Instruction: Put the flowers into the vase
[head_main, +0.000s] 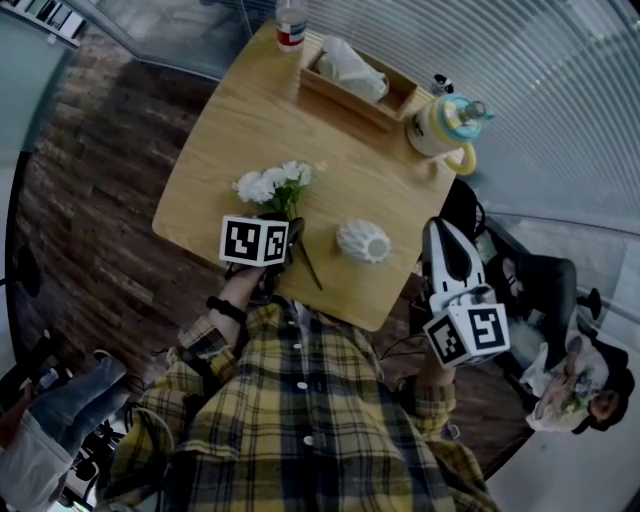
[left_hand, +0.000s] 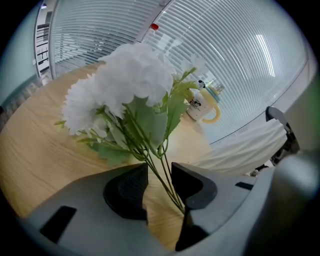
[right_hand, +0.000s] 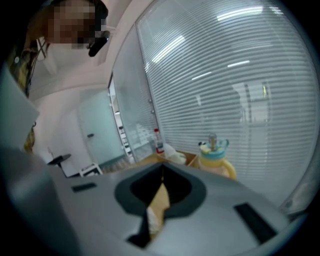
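Left gripper view: the white artificial flowers with green stems (left_hand: 132, 80) are seen lying on the light wooden table (left_hand: 35, 150), their stems passing through the left gripper (left_hand: 159, 182). Its jaws stand well apart, bare wood shows between them, and the stems are not clamped.

Head view: the white ribbed vase (head_main: 362, 241) is found upright just beside the stems, near the table's near edge. The blooms lie close to the near-left edge. Bare wood is left open between the flowers and the wooden tray holding white cloth (head_main: 350, 75) at the far edge.

Right gripper view: the right gripper (right_hand: 161, 172) is held off the table's right edge, jaws closed at the tips, nothing between them.

A cream jug with teal lid (head_main: 445, 125) carries dark print, not readable. The red label on the clear bottle (head_main: 291, 25) cannot be read.
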